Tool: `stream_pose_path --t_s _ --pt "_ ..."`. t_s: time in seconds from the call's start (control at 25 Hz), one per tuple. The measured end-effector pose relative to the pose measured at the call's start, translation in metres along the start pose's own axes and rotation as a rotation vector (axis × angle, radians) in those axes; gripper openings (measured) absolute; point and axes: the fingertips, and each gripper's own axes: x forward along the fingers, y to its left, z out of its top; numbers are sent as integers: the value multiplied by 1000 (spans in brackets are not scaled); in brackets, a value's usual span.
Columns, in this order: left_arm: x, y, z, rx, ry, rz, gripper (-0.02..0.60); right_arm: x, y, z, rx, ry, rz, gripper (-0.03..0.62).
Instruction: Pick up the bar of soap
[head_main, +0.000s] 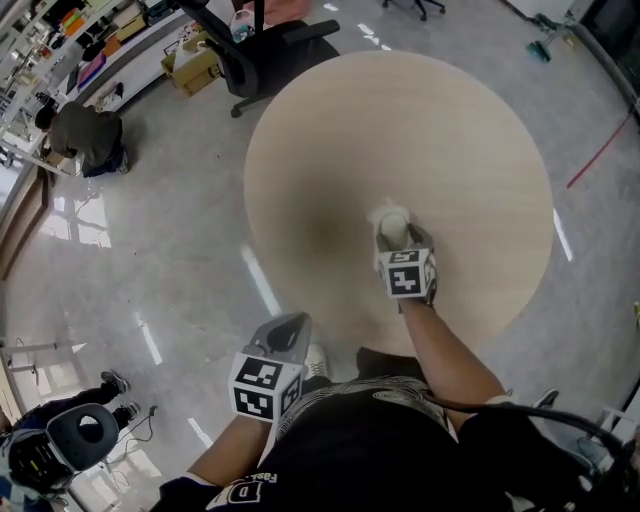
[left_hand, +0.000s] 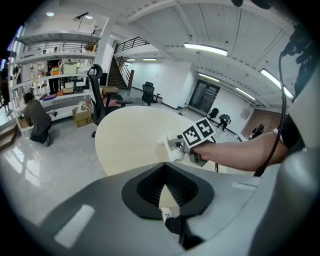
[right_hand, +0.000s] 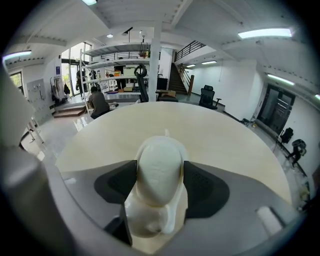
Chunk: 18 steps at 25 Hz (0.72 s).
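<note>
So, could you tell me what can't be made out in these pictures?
Bar of soap, head view: partly hidden behind the right gripper.
Soap's underside, right gripper view: hidden by its own bulk.
Left gripper, head view: jaws covered by its own body.
Shelf items, left gripper view: too small to identify.

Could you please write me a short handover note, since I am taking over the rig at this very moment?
Left gripper: shut, empty, held off the near edge of the round table, out of the job.
Right gripper: open, low over the table, one jaw on each side of the bar of soap; pads sit close to it, no squeeze evident.
Soap: on the table, between the right gripper's jaws.
Done: right gripper lined up around the soap.
Left: close on the soap, then lift it.
</note>
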Motion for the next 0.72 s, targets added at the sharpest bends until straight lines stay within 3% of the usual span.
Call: stream_pose_path --t_s 0.36,0.72 --pt "-18 0 -9 -3 -24 6 8 -7 0 -1 67 -12 39 262" --pt "-31 1 -7 27 -69 -23 8 -56 8 21 189 -125 98 262"
